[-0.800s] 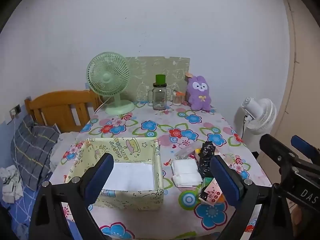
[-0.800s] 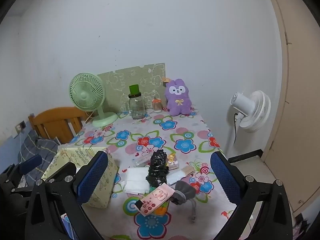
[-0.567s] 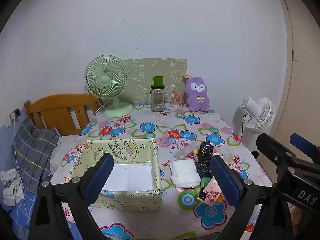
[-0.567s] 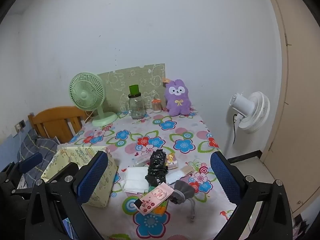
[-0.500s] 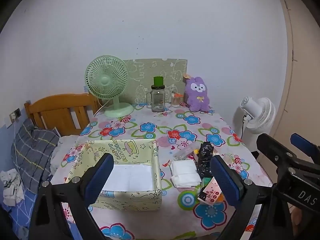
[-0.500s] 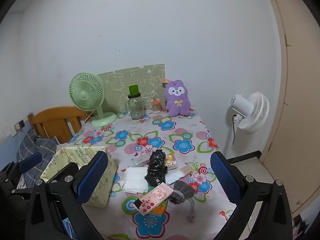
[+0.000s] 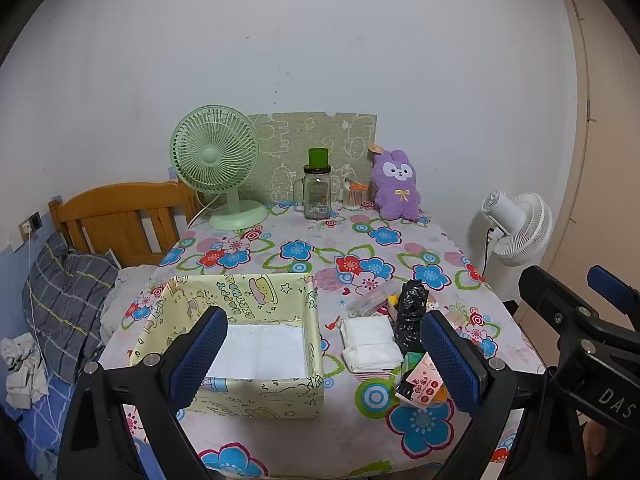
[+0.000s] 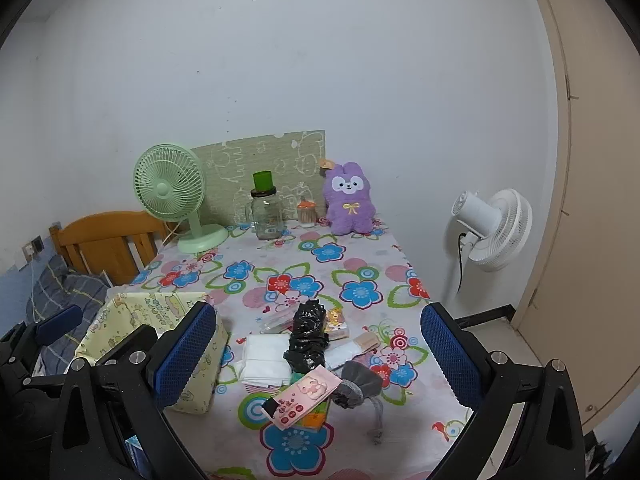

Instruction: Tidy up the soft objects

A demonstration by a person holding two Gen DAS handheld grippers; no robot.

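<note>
A yellow patterned box (image 7: 256, 396) (image 8: 140, 312) stands open at the near left of the flowered table (image 7: 320, 240), holding a white sheet. Right of it lies a heap of soft things: white folded pads (image 7: 370, 342) (image 8: 266, 358), a crumpled black bag (image 7: 410, 316) (image 8: 308, 338), a pink packet (image 7: 422, 384) (image 8: 306, 394) and a grey pouch (image 8: 356, 384). My left gripper (image 7: 324, 356) hangs open above the box and the heap, holding nothing. Over the heap, my right gripper (image 8: 320, 356) is open and holds nothing.
At the back stand a green desk fan (image 7: 216, 168), a glass jar with a green lid (image 7: 317, 190), a small jar (image 7: 353, 196), a purple plush rabbit (image 7: 396, 188) and a green board (image 7: 312, 148). A white floor fan (image 7: 516, 228) is right; a wooden headboard (image 7: 120, 216) and bedding left.
Both views have drawn back slightly from the table; nothing on it has moved and both grippers stay open.
</note>
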